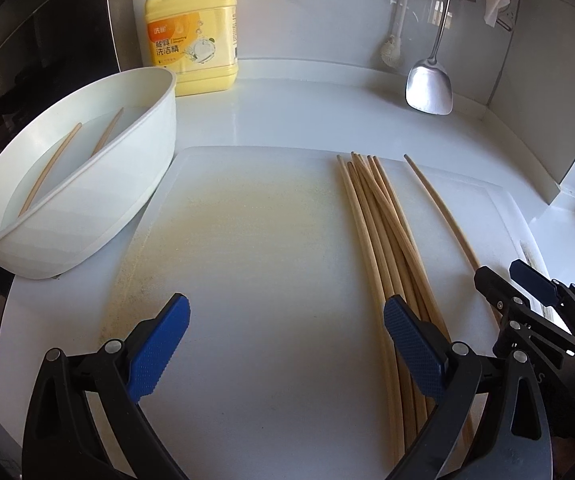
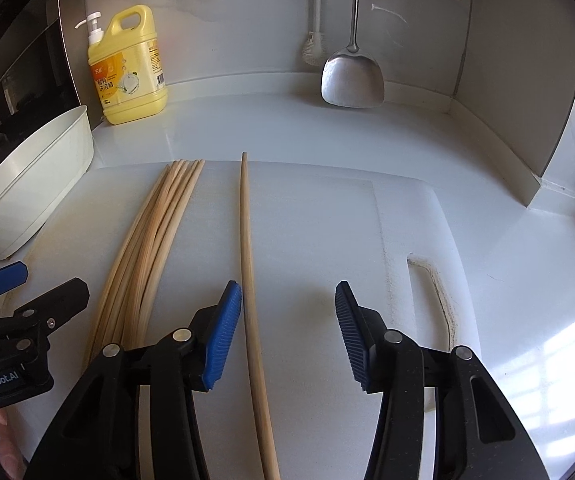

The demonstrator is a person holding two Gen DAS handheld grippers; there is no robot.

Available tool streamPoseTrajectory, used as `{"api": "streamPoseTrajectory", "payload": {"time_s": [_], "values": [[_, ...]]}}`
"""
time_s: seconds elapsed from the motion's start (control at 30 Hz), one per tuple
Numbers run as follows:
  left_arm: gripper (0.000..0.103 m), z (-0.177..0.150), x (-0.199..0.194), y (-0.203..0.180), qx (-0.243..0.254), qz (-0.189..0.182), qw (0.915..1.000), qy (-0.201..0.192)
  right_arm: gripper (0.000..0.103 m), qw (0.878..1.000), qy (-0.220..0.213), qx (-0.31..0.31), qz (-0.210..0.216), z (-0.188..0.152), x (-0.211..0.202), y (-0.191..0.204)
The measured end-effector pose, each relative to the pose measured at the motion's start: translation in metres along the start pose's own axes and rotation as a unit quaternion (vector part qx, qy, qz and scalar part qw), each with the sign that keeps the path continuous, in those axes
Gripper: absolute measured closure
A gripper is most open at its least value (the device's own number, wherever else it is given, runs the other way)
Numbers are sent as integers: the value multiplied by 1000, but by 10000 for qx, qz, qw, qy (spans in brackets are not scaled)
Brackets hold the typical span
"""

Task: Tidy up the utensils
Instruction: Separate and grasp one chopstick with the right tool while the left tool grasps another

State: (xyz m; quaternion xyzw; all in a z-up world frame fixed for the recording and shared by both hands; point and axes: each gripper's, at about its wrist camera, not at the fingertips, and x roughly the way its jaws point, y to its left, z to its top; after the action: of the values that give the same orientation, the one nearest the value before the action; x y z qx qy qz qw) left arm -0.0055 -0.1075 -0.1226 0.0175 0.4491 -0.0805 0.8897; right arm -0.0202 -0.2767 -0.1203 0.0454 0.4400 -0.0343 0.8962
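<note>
Left wrist view: our left gripper (image 1: 287, 344) hangs wide and empty over the white cutting board (image 1: 247, 240); its right pad lies across the near end of the bundle of chopsticks (image 1: 379, 232) toward 3 o'clock, though we cannot tell whether it touches them; a single chopstick (image 1: 443, 208) lies apart at about 2 o'clock, running down to the right gripper (image 1: 527, 292) at the frame's edge; the white tub (image 1: 135, 168) at 10 o'clock holds two chopsticks in water (image 1: 53, 162); the yellow detergent bottle (image 1: 191, 32) stands at 12 o'clock, the steel spatula (image 1: 429, 88) hangs at 1 o'clock.

Right wrist view: our right gripper (image 2: 289, 332) stands about half open with the single chopstick (image 2: 247, 264) between its jaws, just beside the left pad (image 2: 223, 336) and clear of the right one; nothing is pinched yet; the bundle (image 2: 155, 232) fans out toward 10 o'clock, the tub (image 2: 39, 184) at 9 o'clock.

The risks, as we judge them: the stick sits off-centre, so closing pads may roll or skid the round wood rather than pinch it; a grip this near the thick end may let the far tip droop and swing; the left gripper's pad could nudge and scatter the bundle.
</note>
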Motion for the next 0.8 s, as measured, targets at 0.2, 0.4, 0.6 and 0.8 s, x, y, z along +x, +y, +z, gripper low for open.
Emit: {"api": "streamPoseTrajectory", "payload": {"time_s": [0.2,0.4,0.6,0.8], "values": [[7,-1,6,-4,9,-10,10000,59,56,10000,12,-2,10,0,0,-5],[5,-4,7,3,-45,-11,10000,65,56,10000,-3,-12,11,0,-1,-5],[5,-6,6,5,-11,-8,10000,45,56,10000,8,-35,12,1,-1,-6],[5,-6,16,-3,100,226,9997,70,55,10000,-10,-43,-6,2,1,-5]]}}
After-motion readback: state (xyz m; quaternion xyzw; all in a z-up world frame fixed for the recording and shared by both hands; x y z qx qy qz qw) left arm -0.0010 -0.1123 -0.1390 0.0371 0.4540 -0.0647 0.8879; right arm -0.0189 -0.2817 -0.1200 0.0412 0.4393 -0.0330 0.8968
